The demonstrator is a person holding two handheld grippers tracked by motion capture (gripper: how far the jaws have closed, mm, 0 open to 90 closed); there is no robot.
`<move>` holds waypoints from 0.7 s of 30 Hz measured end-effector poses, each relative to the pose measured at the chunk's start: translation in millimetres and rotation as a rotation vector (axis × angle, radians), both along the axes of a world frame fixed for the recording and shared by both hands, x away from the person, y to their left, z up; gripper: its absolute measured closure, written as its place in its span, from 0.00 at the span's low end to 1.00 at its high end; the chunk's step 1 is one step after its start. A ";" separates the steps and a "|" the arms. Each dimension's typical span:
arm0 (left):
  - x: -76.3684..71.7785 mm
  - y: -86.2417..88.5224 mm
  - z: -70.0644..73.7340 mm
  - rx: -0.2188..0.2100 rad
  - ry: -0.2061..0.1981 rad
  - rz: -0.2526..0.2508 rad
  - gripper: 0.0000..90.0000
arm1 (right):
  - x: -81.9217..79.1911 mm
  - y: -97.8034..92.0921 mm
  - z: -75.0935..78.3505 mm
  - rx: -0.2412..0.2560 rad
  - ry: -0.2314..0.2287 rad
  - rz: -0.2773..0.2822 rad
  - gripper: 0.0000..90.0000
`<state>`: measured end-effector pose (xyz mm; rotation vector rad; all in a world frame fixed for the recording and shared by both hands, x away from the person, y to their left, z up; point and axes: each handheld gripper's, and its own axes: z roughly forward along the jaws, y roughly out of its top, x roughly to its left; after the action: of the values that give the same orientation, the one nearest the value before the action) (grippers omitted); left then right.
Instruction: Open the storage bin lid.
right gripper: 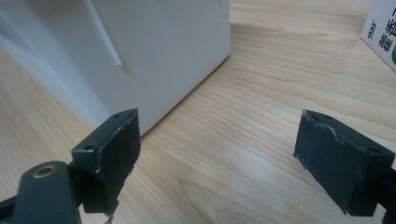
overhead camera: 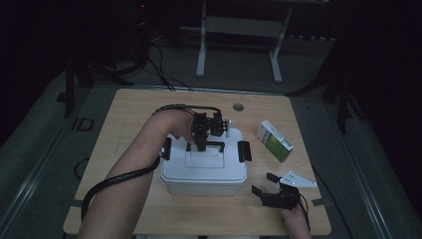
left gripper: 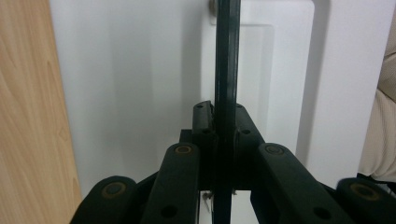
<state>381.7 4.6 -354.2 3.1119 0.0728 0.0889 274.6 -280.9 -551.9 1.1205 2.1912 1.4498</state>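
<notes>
A white lidded storage box [overhead camera: 204,172] stands in the middle of the wooden table, with a black clasp on each end and a black carry handle [overhead camera: 214,145] on its lid. My left gripper [overhead camera: 201,139] reaches over the lid from the left and is shut on that handle. In the left gripper view the dark handle bar [left gripper: 227,70] runs straight up between the closed jaws, over the white lid [left gripper: 140,93]. My right gripper [overhead camera: 263,183] rests open on the table near the box's front right corner, holding nothing. Its two pads [right gripper: 114,154] frame bare wood beside the box wall [right gripper: 154,51].
A green-and-white carton [overhead camera: 274,140] lies on the table right of the box; its corner [right gripper: 383,32] shows in the right gripper view. A round grommet [overhead camera: 238,106] sits near the table's [overhead camera: 129,114] far edge. Cables trail off the left side. A white desk frame stands beyond.
</notes>
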 end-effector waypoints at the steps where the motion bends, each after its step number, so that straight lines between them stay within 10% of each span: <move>1: 0.1 0.5 2.0 -0.001 -0.001 -0.002 0.93 | 0.0 -0.2 -0.1 0.000 0.001 0.000 0.16; 21: -10.5 41.1 27.9 -0.060 -0.031 0.056 0.93 | 0.1 0.5 -0.4 -0.002 0.004 -0.007 0.16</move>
<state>371.2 45.7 -326.3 3.0477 0.1589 0.1340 274.6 -280.4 -552.3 1.1296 2.1891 1.4433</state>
